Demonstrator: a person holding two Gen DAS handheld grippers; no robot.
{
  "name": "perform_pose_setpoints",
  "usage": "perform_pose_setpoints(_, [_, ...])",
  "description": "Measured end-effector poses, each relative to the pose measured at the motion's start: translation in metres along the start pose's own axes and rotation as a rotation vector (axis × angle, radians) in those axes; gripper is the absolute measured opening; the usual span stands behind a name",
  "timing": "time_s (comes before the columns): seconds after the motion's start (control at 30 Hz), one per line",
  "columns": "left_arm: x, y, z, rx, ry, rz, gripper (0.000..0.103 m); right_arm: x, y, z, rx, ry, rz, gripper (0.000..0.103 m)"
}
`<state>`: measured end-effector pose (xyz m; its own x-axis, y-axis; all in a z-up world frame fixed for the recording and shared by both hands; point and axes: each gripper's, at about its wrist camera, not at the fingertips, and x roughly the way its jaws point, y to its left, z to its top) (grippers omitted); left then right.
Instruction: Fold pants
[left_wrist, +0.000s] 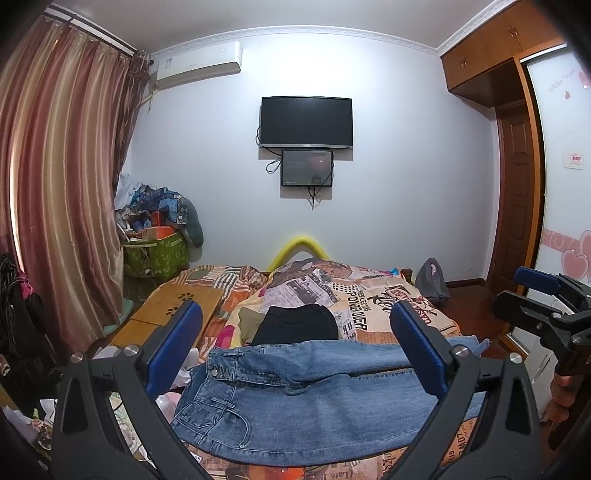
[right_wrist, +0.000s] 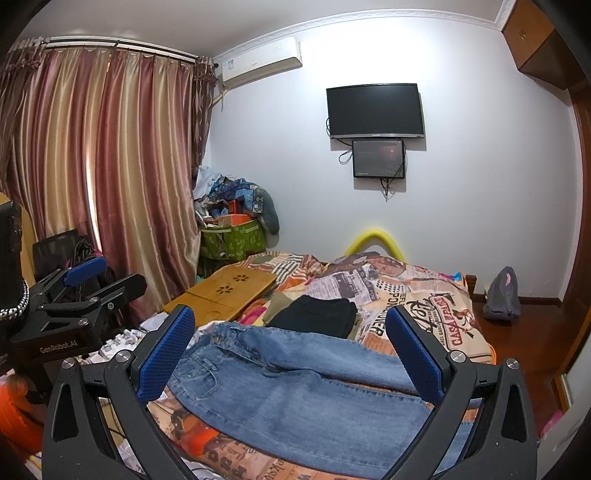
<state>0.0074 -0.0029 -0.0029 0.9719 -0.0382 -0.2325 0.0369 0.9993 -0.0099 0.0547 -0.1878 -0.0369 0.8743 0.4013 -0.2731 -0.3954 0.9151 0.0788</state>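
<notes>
Your jeans (left_wrist: 306, 402) lie flat across the near end of the bed (left_wrist: 406, 306), waistband toward 9 o'clock and the two legs running side by side toward 3 o'clock, a narrow gap between them. Judge them as mid-weight denim: limp enough to drape and sag, with stiff, thick spots at the waistband and seams. Those give the firmest hold, so pinch at the waistband corner and at a hem or outer seam, taking one layer's edge cleanly so the cloth below does not drag along. At 12 o'clock beyond them sits a folded black garment (left_wrist: 295, 325), just apart. Your left gripper (left_wrist: 295, 347) hangs above the jeans, fingers spread wide and holding nothing. Your right gripper (right_wrist: 291, 347) hovers likewise, fingers apart and empty. A wooden lap tray (right_wrist: 225, 291) rests at 10 o'clock.
</notes>
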Motion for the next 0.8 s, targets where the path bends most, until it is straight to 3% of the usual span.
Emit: perform_pose_setpoints(0.8, [0.0002, 0.0005, -0.0033, 0.000, -0.002, 0.007, 0.103, -0.0007, 0.0013, -0.0023, 0.008, -0.007, 0.014, 0.103])
